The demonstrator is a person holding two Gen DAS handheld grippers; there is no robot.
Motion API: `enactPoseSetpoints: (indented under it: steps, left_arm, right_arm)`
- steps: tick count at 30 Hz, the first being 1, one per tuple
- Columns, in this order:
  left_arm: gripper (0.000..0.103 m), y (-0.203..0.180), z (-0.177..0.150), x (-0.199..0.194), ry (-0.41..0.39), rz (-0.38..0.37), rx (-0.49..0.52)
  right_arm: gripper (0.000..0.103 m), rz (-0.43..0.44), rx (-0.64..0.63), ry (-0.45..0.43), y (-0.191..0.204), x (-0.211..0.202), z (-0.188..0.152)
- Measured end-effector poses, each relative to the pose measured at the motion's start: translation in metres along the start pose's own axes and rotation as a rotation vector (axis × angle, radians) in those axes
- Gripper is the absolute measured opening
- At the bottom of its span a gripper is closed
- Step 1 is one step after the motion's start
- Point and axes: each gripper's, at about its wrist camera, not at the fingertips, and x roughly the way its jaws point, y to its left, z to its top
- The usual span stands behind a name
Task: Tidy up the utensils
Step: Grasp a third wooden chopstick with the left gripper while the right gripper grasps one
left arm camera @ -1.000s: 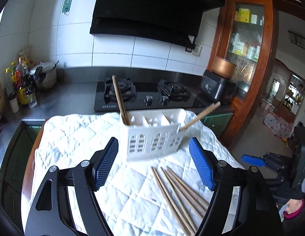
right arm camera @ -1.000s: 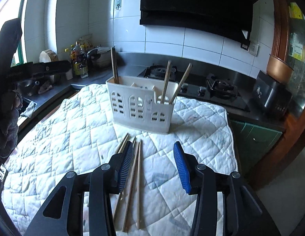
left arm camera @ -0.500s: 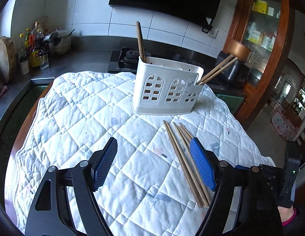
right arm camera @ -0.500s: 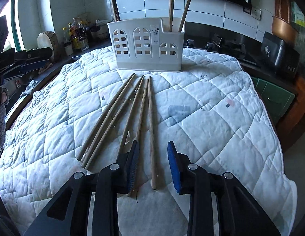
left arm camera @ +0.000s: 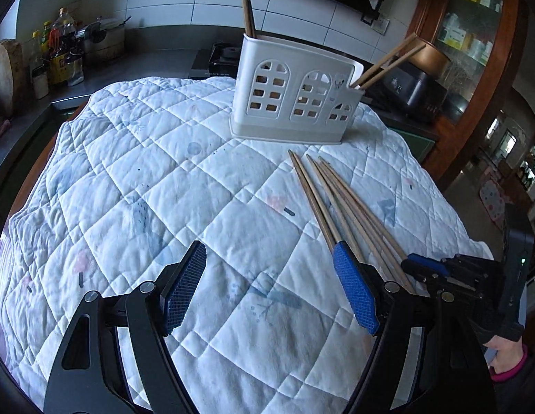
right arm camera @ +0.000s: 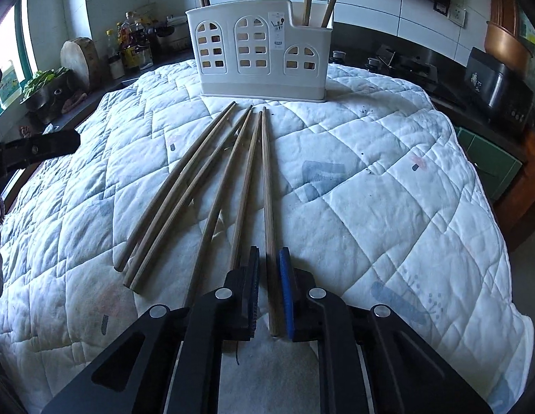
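Left wrist view: left gripper (left arm camera: 269, 288) fingers spread wide, grasping nothing, low over the quilt (left arm camera: 129, 158) on the desk. White caddy (left arm camera: 295, 95) with arched cut-out windows stands upright at the far side; one chopstick upright in its left end, two leaning out of its right. Loose chopsticks (left arm camera: 339, 203), thin plain wood, lie fanned in front of the caddy. Right gripper (left arm camera: 439, 270) sits at their near ends.

Right wrist view: right gripper (right arm camera: 269, 291) fingers nearly closed around the rightmost chopstick (right arm camera: 267, 186) near its butt end; whether the pads touch it I cannot tell. It lies flat on the quilt (right arm camera: 388, 179), pointing at the caddy (right arm camera: 258, 51).
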Motion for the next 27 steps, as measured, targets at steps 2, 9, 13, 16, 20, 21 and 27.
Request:
enactPoseSetpoints:
  steps: [2,9,13,16,20,21,27]
  left_arm:
    - [0.074,-0.008,-0.005,0.006,0.021,0.001,0.008]
    - [0.070,-0.030,-0.013,0.023,0.070,0.022,0.004]
    - [0.063,-0.042,-0.015,0.033,0.101,0.038,0.015]
    - [0.060,-0.049,-0.017,0.041,0.122,0.052,0.027]
    - [0.057,-0.057,-0.019,0.047,0.136,0.068,0.045]
    - [0.056,-0.059,-0.019,0.049,0.140,0.075,0.052]
    - [0.055,-0.062,-0.019,0.056,0.153,0.103,0.058]
  right_arm:
    - [0.007,-0.004,0.004,0.001,-0.001,0.001,0.000]
    - [0.007,0.003,0.021,-0.007,-0.004,-0.001,-0.001]
    - [0.007,0.014,0.038,-0.015,-0.007,-0.002,-0.001]
    - [0.007,0.023,0.049,-0.020,-0.009,-0.004,-0.002]
    - [0.007,0.034,0.061,-0.023,-0.010,-0.004,-0.002]
    - [0.007,0.037,0.063,-0.024,-0.011,-0.004,-0.002]
    - [0.007,0.048,0.072,-0.029,-0.013,-0.006,-0.002]
